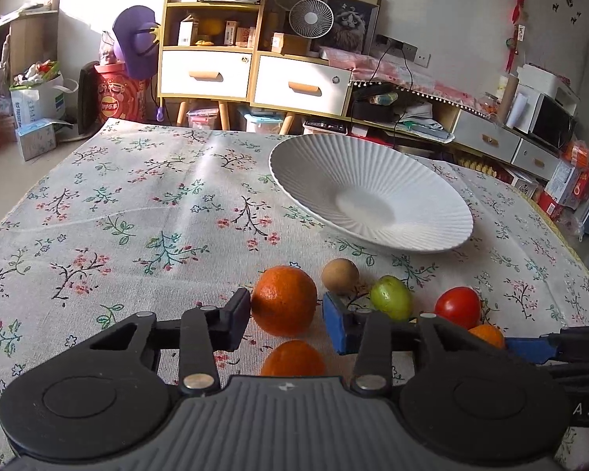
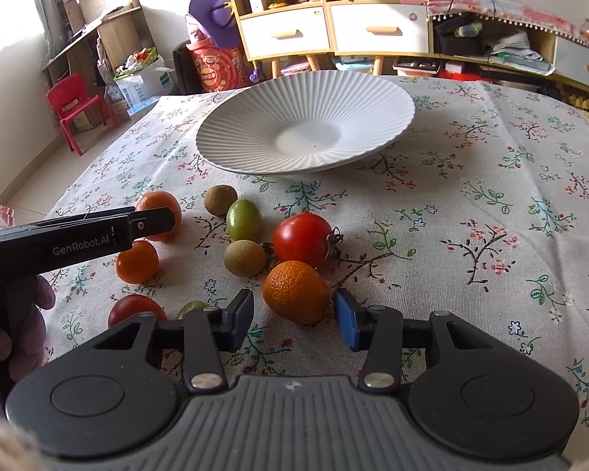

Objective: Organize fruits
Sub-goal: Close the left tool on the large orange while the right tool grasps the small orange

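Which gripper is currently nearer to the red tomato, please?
Right. The right gripper brackets a tangerine touching the red tomato; the left gripper sits farther left, around another tangerine.

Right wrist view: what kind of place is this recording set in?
Likely a lived-in home room: a table under a floral cloth, a wooden shelf unit with white drawers, and a small red plastic child's chair.

Left wrist view: second orange (image 1: 293, 359) half hidden by the gripper body, small orange (image 1: 487, 334) mostly hidden behind a finger; right wrist view: red tomato (image 2: 135, 308) and green fruit (image 2: 190, 307) partly hidden, another orange (image 2: 158, 212) partly covered.
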